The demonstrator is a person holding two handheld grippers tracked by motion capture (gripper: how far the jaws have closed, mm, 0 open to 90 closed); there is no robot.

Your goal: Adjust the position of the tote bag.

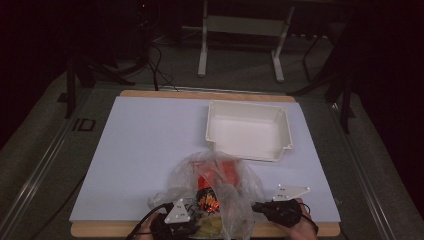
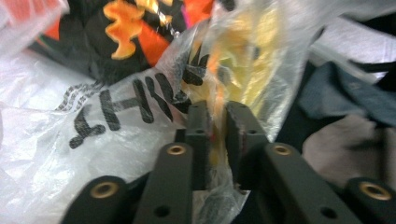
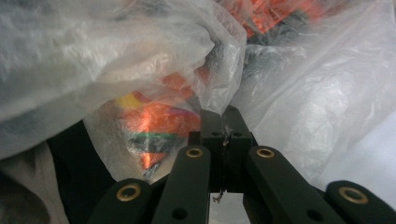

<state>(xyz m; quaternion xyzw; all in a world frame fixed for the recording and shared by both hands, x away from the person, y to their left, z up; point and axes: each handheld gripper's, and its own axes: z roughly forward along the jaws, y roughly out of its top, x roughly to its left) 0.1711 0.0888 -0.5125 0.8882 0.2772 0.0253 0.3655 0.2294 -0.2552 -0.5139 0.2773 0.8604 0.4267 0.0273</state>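
A clear plastic bag (image 1: 215, 172) with black lettering (image 2: 126, 105) lies at the table's near edge. It holds snack packets: an orange-and-black one (image 1: 208, 200), a red one (image 1: 226, 170) and a yellow one (image 2: 254, 60). My left gripper (image 1: 196, 221) is at the bag's near left. Its jaws (image 2: 218, 112) stand a little apart, with a fold of the bag's film and yellow showing between them. At the bag's right edge, my right gripper (image 1: 256, 206) is shut on a pinch of the film (image 3: 225, 116).
An empty white plastic tray (image 1: 247, 105) stands at the back right of the pale sheet (image 1: 150, 145) that covers the wooden table. Dark floor, cables and a white stand's legs (image 1: 202, 60) lie beyond the far edge.
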